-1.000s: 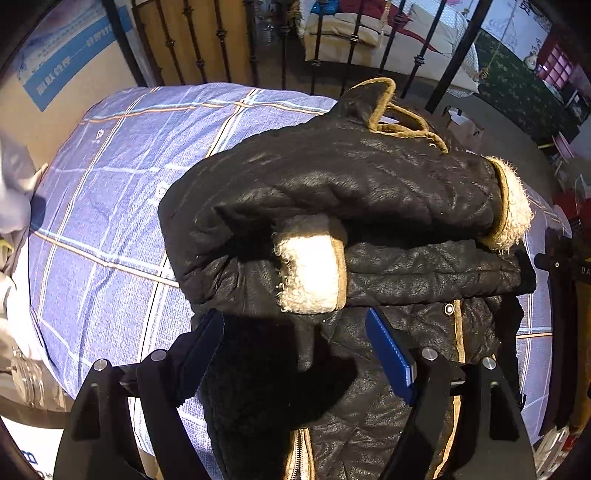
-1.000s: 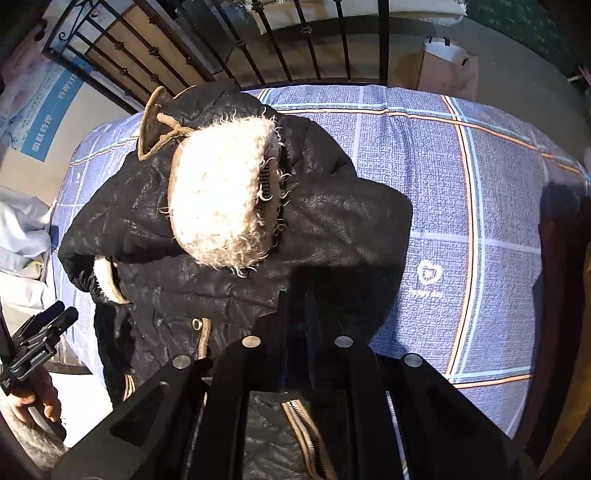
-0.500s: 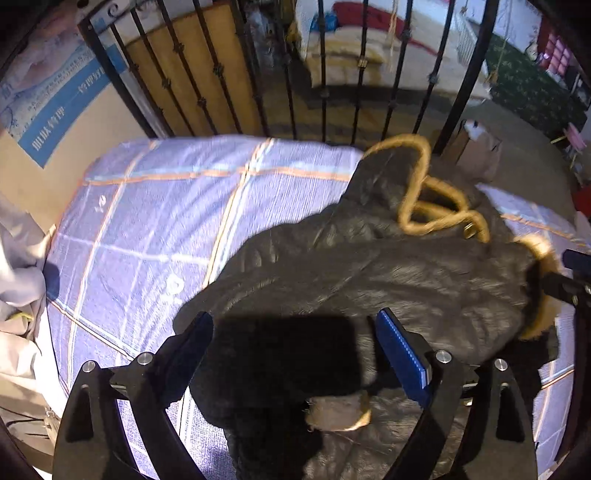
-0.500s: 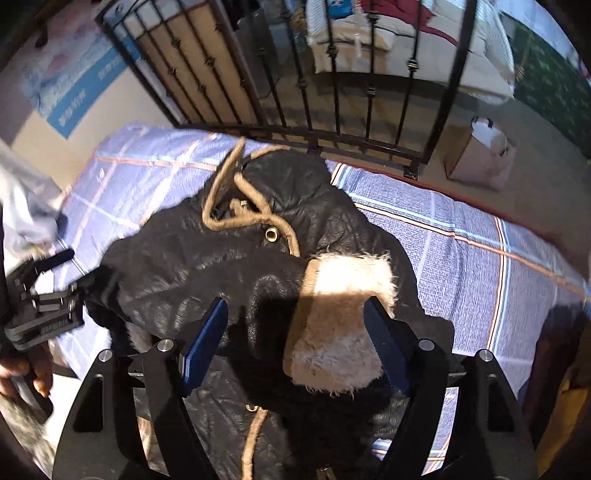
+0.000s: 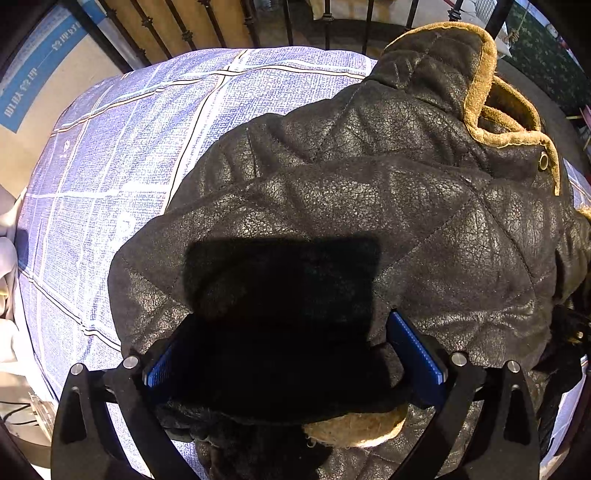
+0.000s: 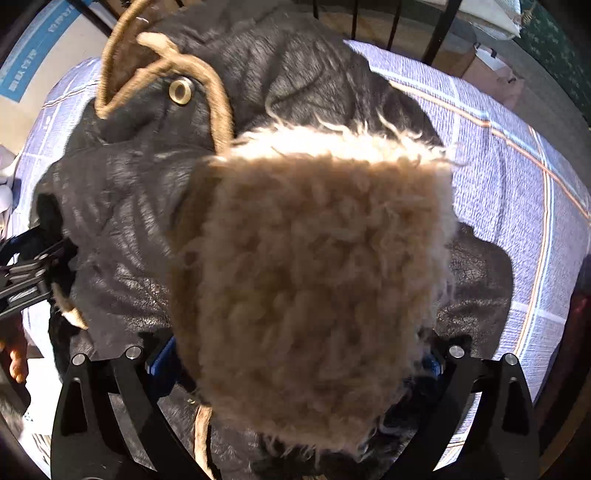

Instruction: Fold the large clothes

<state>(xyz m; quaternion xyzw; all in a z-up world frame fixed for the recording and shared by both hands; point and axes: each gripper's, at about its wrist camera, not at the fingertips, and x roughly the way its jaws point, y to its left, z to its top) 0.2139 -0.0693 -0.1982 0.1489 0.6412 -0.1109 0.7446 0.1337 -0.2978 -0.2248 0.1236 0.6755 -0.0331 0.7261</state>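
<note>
A black quilted leather jacket [image 5: 369, 206] with tan trim and a hood [image 5: 476, 74] lies bunched on a blue checked bedsheet [image 5: 122, 166]. My left gripper [image 5: 291, 354] points down close over the jacket's left side. Its jaws are opening wide, with a shadowed fold of jacket and a fleece cuff [image 5: 354, 424] between the blue pads [image 5: 413, 350]. My right gripper [image 6: 295, 362] hovers over the other fleece cuff [image 6: 314, 266], jaws opening, and the cuff fills the gap between them. The left gripper [image 6: 26, 273] also shows at the left edge of the right wrist view.
Black iron bed railing [image 5: 288, 22] runs along the far edge of the bed. A cardboard box [image 6: 491, 70] stands on the floor beyond it. A blue wall poster [image 5: 33, 74] and pale cloth [image 5: 5, 258] are at the left. A person's hand [image 6: 16, 362] shows at lower left.
Both grippers dropped closer to the jacket. The right jaws went from shut to wide apart, and the left jaws spread wider. The jacket's upper part with the hood now lies folded over.
</note>
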